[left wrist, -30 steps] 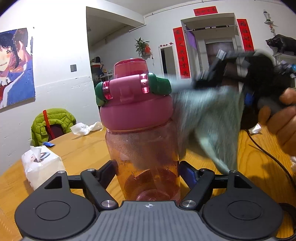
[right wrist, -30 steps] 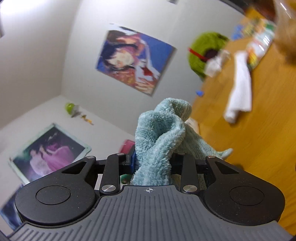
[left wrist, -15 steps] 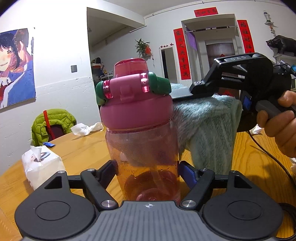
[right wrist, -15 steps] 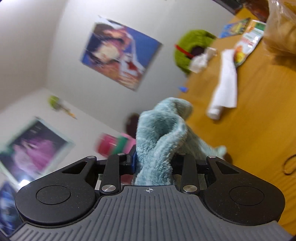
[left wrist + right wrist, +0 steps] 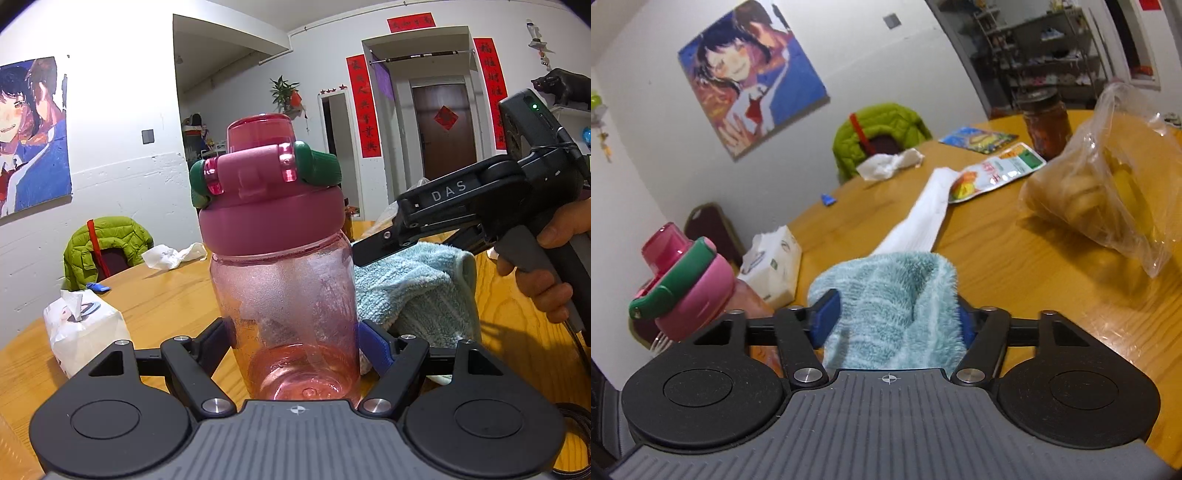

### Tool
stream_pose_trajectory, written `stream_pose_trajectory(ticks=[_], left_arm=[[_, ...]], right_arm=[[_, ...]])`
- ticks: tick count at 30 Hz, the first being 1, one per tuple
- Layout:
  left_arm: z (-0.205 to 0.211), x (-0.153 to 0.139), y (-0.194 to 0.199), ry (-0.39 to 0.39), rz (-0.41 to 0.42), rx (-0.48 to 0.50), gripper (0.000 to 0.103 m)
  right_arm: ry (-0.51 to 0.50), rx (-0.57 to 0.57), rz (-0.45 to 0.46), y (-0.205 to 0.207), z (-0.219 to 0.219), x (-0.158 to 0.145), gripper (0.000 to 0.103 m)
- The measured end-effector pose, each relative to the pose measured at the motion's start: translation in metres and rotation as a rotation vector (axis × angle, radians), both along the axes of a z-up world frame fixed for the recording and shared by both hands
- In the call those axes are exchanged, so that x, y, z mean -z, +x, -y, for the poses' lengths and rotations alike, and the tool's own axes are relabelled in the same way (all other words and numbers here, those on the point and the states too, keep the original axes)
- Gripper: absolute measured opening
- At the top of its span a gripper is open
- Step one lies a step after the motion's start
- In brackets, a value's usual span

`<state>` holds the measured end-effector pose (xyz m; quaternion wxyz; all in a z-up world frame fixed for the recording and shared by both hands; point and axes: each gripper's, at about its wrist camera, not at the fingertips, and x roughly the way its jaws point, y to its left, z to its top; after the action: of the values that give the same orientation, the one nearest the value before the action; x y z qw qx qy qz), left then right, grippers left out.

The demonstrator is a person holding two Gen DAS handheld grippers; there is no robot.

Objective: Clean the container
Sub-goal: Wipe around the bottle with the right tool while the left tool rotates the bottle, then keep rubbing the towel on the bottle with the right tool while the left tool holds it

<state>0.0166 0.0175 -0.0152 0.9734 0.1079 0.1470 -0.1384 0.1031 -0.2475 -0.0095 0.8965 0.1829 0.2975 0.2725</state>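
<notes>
Bottle (image 5: 284,295): pink, upright on table (image 5: 166,299), clamped by left gripper (image 5: 295,343).
Towel (image 5: 894,314): teal, between right gripper (image 5: 895,317) jaws, which are opening.

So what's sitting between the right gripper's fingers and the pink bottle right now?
The teal cloth: in the left wrist view it bunches under the opening right gripper against the bottle, which the left gripper clamps.
</notes>
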Motion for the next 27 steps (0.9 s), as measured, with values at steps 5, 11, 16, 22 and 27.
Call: stream_pose_trajectory(ticks=[5, 11, 16, 22, 27], left_arm=[[-0.001, 0.0, 0.002, -0.001, -0.005, -0.001, 0.074], [-0.001, -0.003, 0.0, -0.011, -0.01, 0.0, 0.074], [-0.004, -0.01, -0.005, -0.032, -0.004, -0.019, 0.08], [-0.007, -0.018, -0.011, -0.074, -0.005, 0.003, 0.07], [-0.008, -0.015, -0.01, -0.078, 0.005, 0.014, 0.069]], right_arm=[[-0.05, -0.022, 0.0, 0.007, -0.017, 0.005, 0.078], [-0.183, 0.001, 0.055, 0.005, -0.031, 0.01, 0.029], [-0.117, -0.005, 0.171, -0.01, -0.02, -0.007, 0.028], [0.474, -0.227, 0.05, 0.002, 0.028, -0.006, 0.028], [0.552, -0.244, -0.229, 0.027, 0.015, 0.03, 0.028]])
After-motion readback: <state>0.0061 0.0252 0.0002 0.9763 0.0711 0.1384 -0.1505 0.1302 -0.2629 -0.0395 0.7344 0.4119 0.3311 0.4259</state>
